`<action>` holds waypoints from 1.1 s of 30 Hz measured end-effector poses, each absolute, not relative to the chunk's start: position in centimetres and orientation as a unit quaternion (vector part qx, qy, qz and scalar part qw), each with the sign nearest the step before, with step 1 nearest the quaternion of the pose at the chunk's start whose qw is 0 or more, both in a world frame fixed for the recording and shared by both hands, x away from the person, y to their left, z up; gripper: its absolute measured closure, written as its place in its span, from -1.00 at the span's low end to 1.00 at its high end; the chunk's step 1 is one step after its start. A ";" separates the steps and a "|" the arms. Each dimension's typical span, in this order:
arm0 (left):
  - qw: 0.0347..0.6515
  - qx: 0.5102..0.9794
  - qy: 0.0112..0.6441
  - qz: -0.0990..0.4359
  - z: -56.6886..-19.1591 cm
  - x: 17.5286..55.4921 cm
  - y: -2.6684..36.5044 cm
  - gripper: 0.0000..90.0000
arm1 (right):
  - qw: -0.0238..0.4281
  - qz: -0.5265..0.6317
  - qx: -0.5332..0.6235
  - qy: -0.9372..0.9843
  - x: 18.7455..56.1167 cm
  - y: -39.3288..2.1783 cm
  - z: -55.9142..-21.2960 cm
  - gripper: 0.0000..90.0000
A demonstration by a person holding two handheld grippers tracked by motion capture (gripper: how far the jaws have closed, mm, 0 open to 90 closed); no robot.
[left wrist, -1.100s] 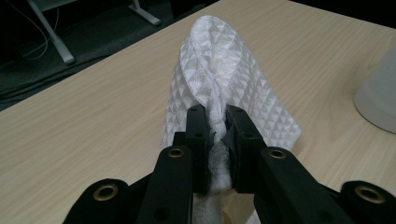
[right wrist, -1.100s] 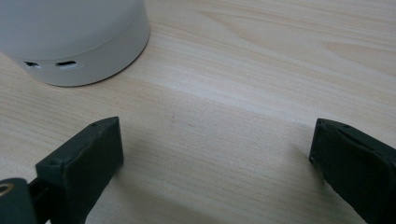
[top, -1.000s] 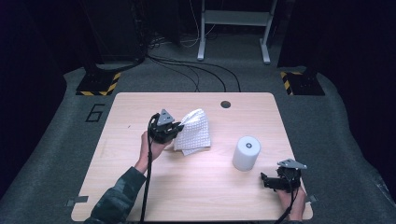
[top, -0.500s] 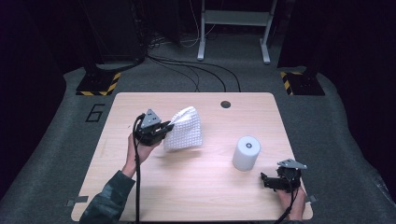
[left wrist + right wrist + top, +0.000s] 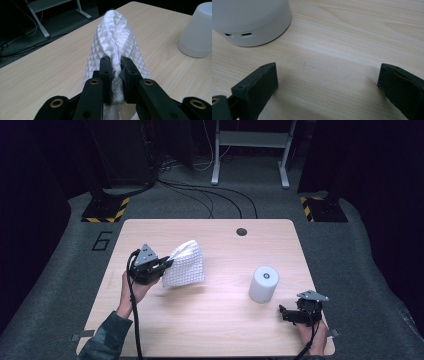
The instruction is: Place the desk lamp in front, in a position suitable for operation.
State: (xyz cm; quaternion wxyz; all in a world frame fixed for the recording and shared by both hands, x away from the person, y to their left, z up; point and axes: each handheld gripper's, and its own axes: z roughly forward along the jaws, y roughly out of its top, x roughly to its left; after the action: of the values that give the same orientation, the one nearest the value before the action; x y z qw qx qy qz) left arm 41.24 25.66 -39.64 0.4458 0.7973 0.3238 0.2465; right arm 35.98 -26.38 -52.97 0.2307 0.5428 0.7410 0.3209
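A white waffle-textured cloth (image 5: 186, 265) hangs bunched over the left half of the wooden table (image 5: 215, 330). My left gripper (image 5: 162, 266) is shut on its near edge. In the left gripper view the two black jaws pinch a fold of the cloth (image 5: 115, 32) at the left gripper (image 5: 115, 62). A white cylinder (image 5: 263, 284) stands upright on the right half of the table and shows in the left gripper view as the cylinder (image 5: 197, 30). Near the front right corner my right gripper (image 5: 283, 312) rests low and open, its jaws wide apart over bare wood at the right gripper (image 5: 328, 75), with the cylinder (image 5: 249, 20) just beyond.
A round cable hole (image 5: 242, 231) sits near the table's far edge. On the floor behind the table are cables (image 5: 200, 195), two yellow-and-black striped bases (image 5: 105, 212) and a metal stand's legs (image 5: 250, 155). Bare wood lies between the cloth and the cylinder.
My left gripper has carried the cloth to the left across the table and slightly up. The right gripper and the cylinder have stayed put.
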 end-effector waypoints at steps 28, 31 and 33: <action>0.407 0.784 0.432 0.180 -48.6 37.7 32.4 0.78 | 0.231 0.318 0.544 0.741 36.0 -26.3 -53.0 -0.95; 0.402 0.782 0.443 0.173 -49.9 37.7 33.0 0.77 | 0.231 0.318 0.544 0.741 36.0 -26.3 -53.0 -0.95; 0.401 0.779 0.451 0.172 -50.5 37.7 33.2 0.77 | 0.232 0.316 0.543 0.743 36.0 -26.4 -53.0 -0.95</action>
State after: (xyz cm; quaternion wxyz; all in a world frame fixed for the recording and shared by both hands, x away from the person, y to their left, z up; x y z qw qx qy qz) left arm 37.73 33.25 -50.49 0.4006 0.7786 0.4513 0.1718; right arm 35.98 -26.39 -52.95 0.2319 0.5425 0.7429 0.3163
